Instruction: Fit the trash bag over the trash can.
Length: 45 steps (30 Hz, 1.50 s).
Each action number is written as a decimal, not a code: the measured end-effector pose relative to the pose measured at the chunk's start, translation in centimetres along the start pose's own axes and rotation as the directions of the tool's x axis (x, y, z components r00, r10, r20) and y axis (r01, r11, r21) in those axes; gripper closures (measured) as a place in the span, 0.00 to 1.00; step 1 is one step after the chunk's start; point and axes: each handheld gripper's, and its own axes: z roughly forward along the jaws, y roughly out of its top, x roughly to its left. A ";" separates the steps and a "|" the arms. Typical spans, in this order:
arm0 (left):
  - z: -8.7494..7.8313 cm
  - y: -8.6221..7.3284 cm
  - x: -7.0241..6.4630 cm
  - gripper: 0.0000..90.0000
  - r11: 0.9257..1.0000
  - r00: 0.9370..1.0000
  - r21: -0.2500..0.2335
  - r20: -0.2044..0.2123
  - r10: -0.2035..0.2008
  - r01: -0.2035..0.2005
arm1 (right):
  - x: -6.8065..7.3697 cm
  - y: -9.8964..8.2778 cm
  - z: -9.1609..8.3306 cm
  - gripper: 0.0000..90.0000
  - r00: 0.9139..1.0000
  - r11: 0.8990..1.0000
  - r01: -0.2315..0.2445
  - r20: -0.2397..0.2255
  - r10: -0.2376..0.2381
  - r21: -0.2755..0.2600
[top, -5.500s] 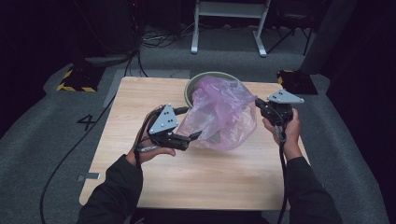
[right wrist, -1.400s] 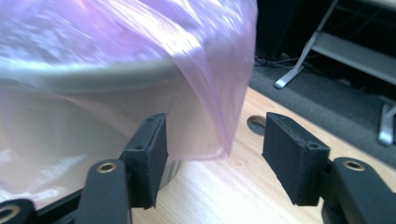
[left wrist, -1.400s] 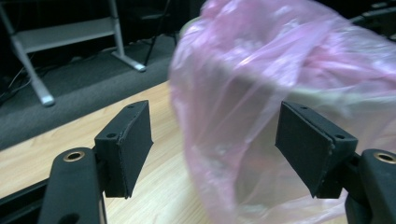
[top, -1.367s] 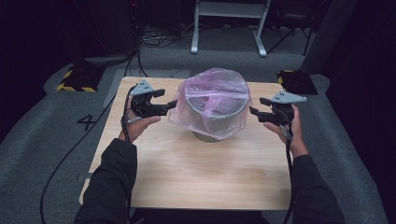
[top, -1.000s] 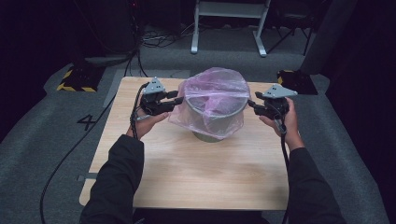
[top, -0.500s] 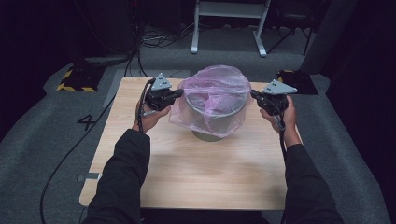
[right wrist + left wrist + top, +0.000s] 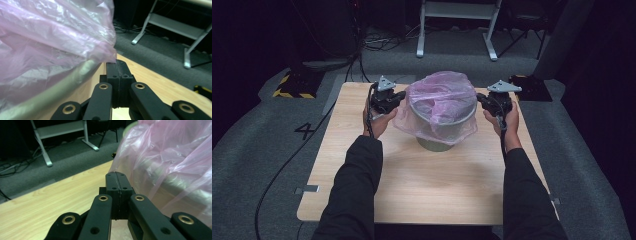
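A pink plastic bag is draped over a grey round bin standing at the middle of the wooden table. My left gripper sits at the bag's left edge. In the left gripper view its jaws are pressed together, and the pink film meets their tip. My right gripper is at the bag's right edge. Its jaws are also shut, with a corner of the bag ending at their tip. The bin's rim shows through the film.
A white metal stand is on the grey floor behind the table. A black-and-yellow striped block lies at the back left and a dark object at the back right. The left gripper's cable trails off the table's left side.
Both grippers have moved inward to the bag's sides and their jaws have closed there. Several seconds ago the bag was held over the table in front of the bin; now it covers the bin.
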 end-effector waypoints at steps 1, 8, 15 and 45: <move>0.2 -0.1 -0.1 1.00 1.000 1.000 0.002 0.004 -0.001 0.001 | 0.1 -0.1 0.3 1.00 1.000 1.000 -0.008 -0.009 0.008 0.005; 1.3 -0.5 -0.9 1.00 1.000 0.998 0.027 0.055 0.003 -0.004 | 0.2 -1.1 1.6 1.00 0.995 0.998 -0.062 -0.071 0.063 0.021; 1.4 -1.4 -0.8 1.00 0.999 0.995 0.047 0.101 -0.002 -0.003 | 0.3 -2.1 1.7 1.00 0.985 0.997 -0.082 -0.152 0.083 0.011; -6.9 -2.3 -1.8 0.67 0.991 0.980 -0.066 0.158 0.123 -0.114 | 0.6 -3.3 -4.0 1.00 0.984 0.999 0.000 -0.180 -0.009 -0.051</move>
